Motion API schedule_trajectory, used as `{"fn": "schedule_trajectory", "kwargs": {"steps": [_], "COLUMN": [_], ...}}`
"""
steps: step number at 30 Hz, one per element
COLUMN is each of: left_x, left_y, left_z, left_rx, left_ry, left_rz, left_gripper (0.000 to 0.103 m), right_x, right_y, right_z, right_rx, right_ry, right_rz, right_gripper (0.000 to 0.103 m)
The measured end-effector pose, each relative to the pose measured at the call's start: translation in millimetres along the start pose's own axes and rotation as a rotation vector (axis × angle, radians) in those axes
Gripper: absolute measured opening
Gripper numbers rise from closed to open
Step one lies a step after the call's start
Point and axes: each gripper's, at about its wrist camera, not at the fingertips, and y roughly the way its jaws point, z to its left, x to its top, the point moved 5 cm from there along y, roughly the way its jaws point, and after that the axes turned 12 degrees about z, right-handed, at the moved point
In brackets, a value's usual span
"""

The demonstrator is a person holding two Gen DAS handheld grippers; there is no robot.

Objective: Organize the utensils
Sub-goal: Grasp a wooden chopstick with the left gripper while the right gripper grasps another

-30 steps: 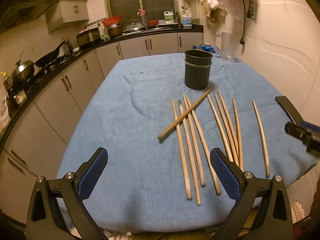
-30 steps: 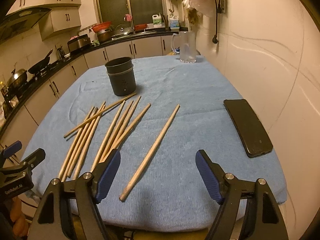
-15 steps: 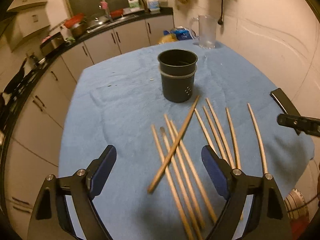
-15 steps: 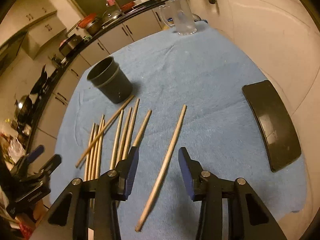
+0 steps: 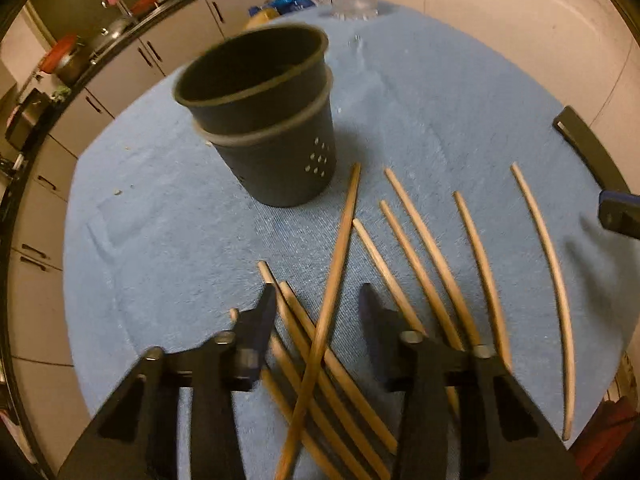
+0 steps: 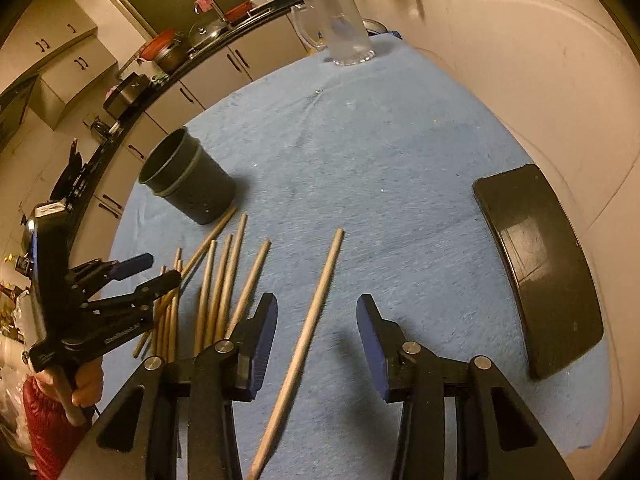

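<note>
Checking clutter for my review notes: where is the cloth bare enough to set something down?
Bare cloth lies between the dark cup, the glass jug and the black phone. It is crowded below the cup, where the chopsticks fan out under the left gripper.

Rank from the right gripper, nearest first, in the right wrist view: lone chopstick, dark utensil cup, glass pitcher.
From the right gripper, jaws open:
1. Lone chopstick: lying between the fingers, untouched by the pads.
2. Dark utensil cup: mid-table, up and to the left.
3. Glass pitcher: far edge of the blue cloth, by the wall.
</note>
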Motion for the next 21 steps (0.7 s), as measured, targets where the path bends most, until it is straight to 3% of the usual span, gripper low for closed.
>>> {"fn": "schedule_trajectory", "kwargs": {"steps": [6,8,12,16,21], "left_x": [15,20,21,11,-9], "left_y": [19,20,21,16,-6], "left_z": [-1,-5,-13,-13,-4], "left_rx": [-0.008,-0.036,0.002,-0.073,-0.169], "left_ry": [0.005,-0.006,-0.050,-0.127,-0.175], "left_rz": [0.030,0.035,0.023,0.002,-0.082], "left_gripper": [0.027,0.010,0.008,0.008,0.007], "right_x": [9,11,16,20,22], "right_y": [12,16,25,39,58], "right_z": [-2,-2,-3,4,9], "right_rx": [0.013,0.005,-0.004,-0.045,-0.127], "right_ry": [0.007,0.009,0.024,0.005,-0.026], "right_rz": [0.029,0.038,0.068,0.107,0.163], "right_gripper": [0.045,0.045,0.040,0.033,0.022]}}
